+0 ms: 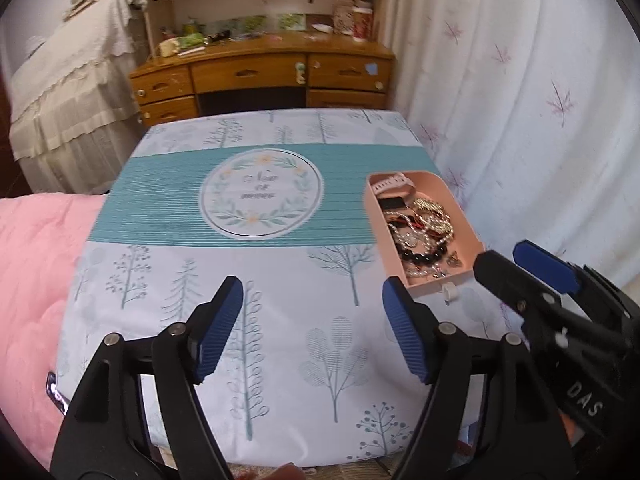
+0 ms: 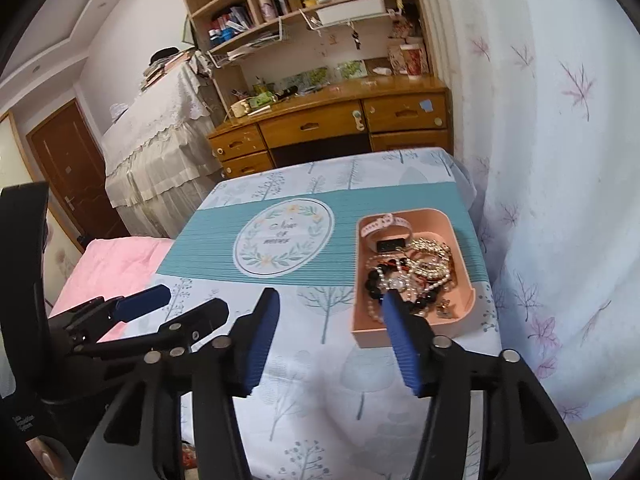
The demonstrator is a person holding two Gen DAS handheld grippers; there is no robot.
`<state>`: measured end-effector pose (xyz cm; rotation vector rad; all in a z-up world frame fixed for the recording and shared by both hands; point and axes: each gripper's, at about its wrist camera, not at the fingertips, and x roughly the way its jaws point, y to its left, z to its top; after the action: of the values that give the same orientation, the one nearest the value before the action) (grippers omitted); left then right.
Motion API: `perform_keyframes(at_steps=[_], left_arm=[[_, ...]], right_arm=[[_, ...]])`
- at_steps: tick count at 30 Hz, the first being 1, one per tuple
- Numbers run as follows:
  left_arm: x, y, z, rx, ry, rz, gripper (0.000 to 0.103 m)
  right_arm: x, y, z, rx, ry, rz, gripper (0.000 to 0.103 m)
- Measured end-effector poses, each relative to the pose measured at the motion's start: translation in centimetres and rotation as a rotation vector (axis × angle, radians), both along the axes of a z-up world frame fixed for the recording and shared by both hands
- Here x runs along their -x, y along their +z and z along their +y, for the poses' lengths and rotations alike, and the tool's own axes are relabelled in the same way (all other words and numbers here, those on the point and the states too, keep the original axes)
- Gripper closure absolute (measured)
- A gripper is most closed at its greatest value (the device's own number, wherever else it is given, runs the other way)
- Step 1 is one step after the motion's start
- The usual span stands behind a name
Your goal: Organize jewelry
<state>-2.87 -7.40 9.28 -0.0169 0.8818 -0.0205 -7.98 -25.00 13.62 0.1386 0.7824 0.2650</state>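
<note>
On the right side of the surface (image 1: 280, 272), over its tree-print cloth, sits a pink tray (image 2: 460, 240), open-topped, close to the curtain (image 2: 560, 160). Tray contents: a tangled heap of jewelry (image 2: 412, 276), with pearl strands, gold chain and dark beads, and a pink watch band (image 2: 384, 224) at the far end. Left gripper (image 1: 312, 328): fingers spread wide, nothing between them, above bare cloth left of the tray. Right gripper (image 2: 332, 340): fingers apart, empty; its right fingertip overlaps the tray's near edge in its own view, contact not determinable. The two grippers are side by side. Wooden desk (image 2: 332, 120) beyond the surface.
</note>
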Motion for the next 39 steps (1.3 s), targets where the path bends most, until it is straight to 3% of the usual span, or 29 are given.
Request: perform_keyframes(at_steps=[12, 39], left_arm=[[1.6, 0.0, 1.5, -0.025, 0.044, 0.014, 0.03], [0.6, -0.5, 1.9, -0.041, 0.063, 0.024, 0.029]], right_arm=[[2.5, 1.5, 2.1, 0.01, -0.027, 0.03, 0.043], [0.5, 0.5, 1.7, 0.042, -0.043, 0.069, 0.043]])
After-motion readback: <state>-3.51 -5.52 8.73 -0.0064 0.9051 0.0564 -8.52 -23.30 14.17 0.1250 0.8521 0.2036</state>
